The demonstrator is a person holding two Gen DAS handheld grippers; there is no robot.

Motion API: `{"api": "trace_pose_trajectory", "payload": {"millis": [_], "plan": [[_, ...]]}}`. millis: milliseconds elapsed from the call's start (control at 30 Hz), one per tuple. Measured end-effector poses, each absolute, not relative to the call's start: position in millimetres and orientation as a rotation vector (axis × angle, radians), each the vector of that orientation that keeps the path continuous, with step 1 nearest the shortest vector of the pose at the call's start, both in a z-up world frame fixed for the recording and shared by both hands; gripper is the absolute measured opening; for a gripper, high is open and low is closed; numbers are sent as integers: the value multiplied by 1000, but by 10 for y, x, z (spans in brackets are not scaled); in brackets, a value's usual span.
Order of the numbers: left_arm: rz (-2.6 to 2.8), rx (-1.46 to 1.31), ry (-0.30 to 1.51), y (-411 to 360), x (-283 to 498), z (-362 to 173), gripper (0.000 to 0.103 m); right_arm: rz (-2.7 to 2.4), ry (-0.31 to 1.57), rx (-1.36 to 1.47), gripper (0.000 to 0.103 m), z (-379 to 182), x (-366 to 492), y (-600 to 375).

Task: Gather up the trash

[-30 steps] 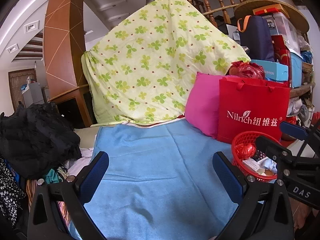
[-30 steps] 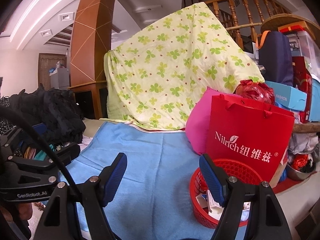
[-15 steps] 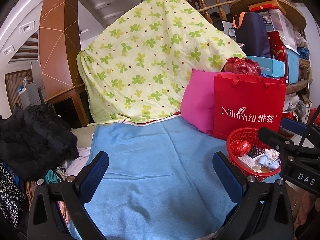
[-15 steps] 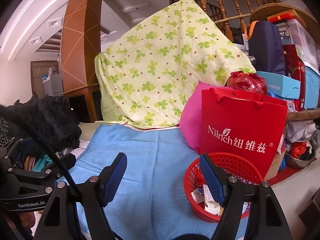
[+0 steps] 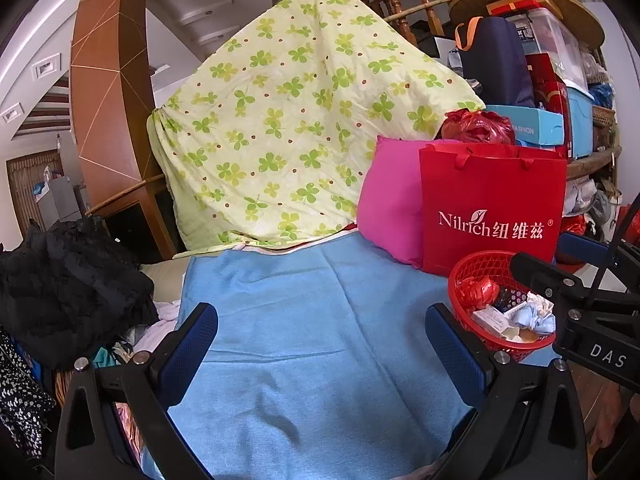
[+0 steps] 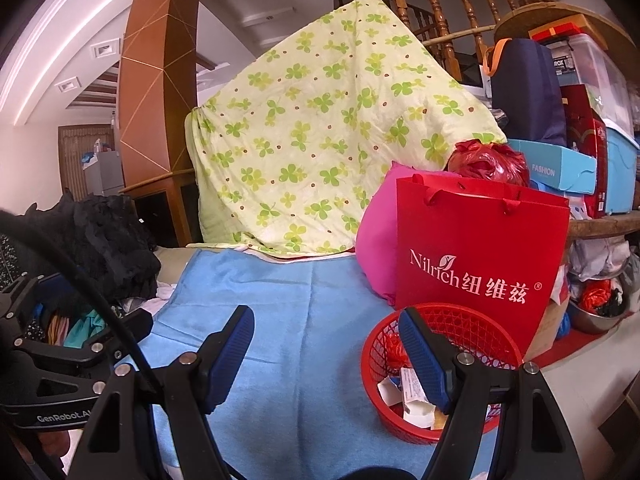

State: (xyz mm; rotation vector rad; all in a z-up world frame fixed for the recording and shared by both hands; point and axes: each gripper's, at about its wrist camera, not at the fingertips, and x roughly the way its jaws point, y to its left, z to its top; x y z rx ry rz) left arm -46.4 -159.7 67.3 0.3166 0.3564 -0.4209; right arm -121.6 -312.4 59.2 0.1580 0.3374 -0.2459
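My left claw & right claw both hang released w/ nothing between the pads, over the blue cloth. Red basket w/ trash inside sits at cloth's right edge, just in front of the red Nilrich bag.

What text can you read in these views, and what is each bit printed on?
"Nilrich 纽维兹", with ®: red paper bag.
"FASHION": light blue box.
"DAS": right gripper's black body.
"GenRobot.AI", end cut off: left gripper's black body.
Packets in the red basket: print too small to read.
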Motion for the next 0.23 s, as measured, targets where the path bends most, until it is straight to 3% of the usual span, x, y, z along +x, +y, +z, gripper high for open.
{"api": "trace_pose_trajectory", "payload": {"millis": [233], "plan": [[-424,326,347,-1605,-493,641,103,-247,348,164,78,557,-1188,-3143]]}}
